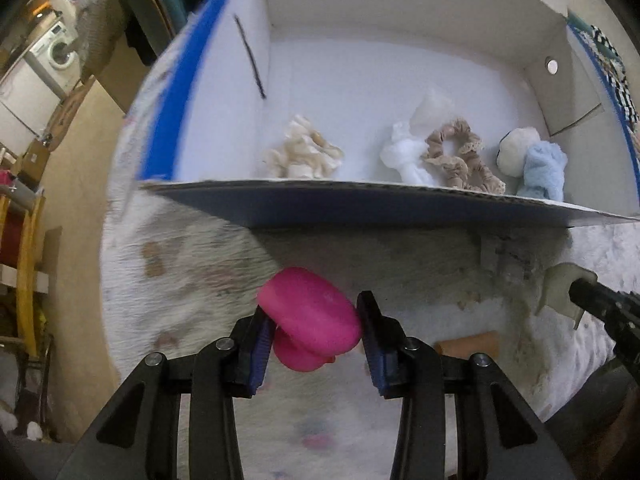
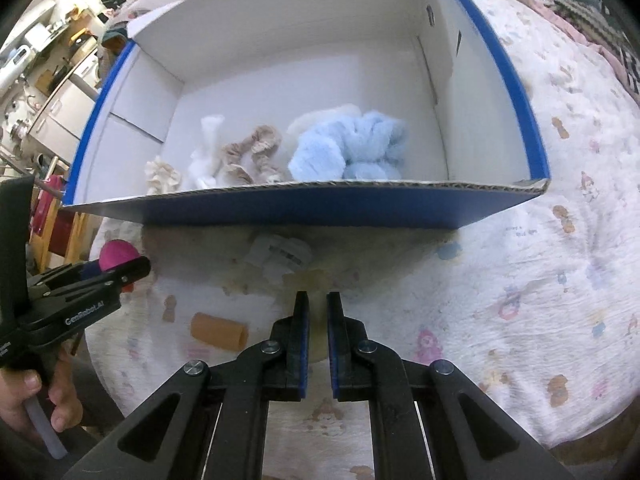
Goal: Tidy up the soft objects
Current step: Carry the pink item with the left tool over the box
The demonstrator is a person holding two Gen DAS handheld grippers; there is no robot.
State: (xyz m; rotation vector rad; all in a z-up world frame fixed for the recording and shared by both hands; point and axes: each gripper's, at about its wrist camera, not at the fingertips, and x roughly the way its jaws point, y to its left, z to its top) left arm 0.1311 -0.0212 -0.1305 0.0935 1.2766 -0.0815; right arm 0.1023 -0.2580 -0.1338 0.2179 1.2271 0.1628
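- The blue-and-white cardboard box (image 2: pixel 500 80) lies open just ahead of both sets of jaws, on a printed blanket (image 2: pixel 540 280).
- Inside it, beyond the near wall, sit a light blue fluffy piece (image 2: pixel 352 148), a beige scrunchie (image 1: pixel 460 160), a white cloth (image 1: pixel 404 152) and a cream ruffled scrunchie (image 1: pixel 304 152).
- The left gripper (image 1: pixel 316 320) clamps a pink soft object (image 1: pixel 312 316) between its pads, short of the box wall.
- The right gripper (image 2: pixel 318 320) is nearly closed on a pale cream thing (hard to identify) (image 2: pixel 318 336).
- An orange foam roller (image 2: pixel 219 331) lies left of the right jaws.
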